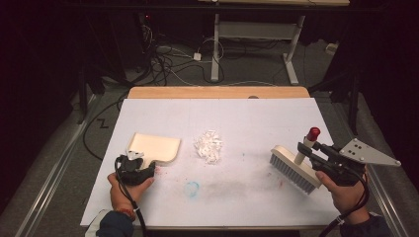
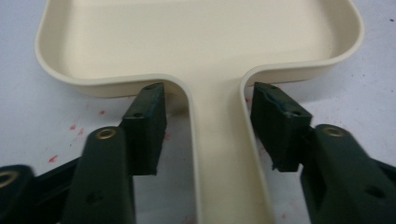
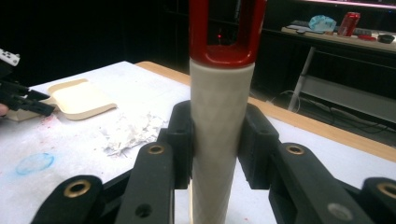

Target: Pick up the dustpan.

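A cream dustpan (image 1: 155, 146) lies flat at the left of the white mat, its handle pointing toward the person. My left gripper (image 1: 136, 160) stands open astride that handle (image 2: 224, 154): the left pad (image 2: 147, 126) is clear of it, the right pad (image 2: 275, 123) is close beside it. A pile of white paper scraps (image 1: 208, 145) sits mid-mat, to the right of the pan. At the right, my right gripper (image 1: 309, 148) is shut on the pale, red-tipped handle (image 3: 222, 116) of a hand brush (image 1: 294, 170), whose bristles point down at the mat.
The white mat (image 1: 222, 113) covers a wooden table whose far edge (image 1: 217, 92) shows. A blue ring mark (image 1: 191, 188) and red specks stain the mat near the front. Beyond the table stand desk legs (image 1: 215, 54) among floor cables.
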### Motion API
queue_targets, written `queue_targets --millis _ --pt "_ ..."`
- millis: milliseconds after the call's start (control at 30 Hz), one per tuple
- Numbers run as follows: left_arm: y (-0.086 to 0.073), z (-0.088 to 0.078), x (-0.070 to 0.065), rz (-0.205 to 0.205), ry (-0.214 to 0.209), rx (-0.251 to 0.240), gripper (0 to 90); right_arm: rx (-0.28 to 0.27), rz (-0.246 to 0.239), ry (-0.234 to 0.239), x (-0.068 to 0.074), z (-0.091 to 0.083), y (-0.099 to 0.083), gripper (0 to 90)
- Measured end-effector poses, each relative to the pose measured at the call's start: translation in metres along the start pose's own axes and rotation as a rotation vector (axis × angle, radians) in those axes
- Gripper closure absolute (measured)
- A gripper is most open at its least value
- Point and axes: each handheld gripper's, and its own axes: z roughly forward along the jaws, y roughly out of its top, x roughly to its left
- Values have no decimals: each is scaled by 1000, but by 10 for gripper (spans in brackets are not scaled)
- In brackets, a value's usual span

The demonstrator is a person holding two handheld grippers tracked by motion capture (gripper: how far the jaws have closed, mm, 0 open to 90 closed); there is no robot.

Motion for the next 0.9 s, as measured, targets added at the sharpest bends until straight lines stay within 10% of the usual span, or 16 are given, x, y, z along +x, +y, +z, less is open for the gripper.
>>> queue_targets --millis 433,900 --pt "8 3 4 57 -22 11 637 12 8 24 -3 3 -3 697" --pt "28 -27 -1 243 -56 71 639 31 -1 15 -2 4 -3 698"
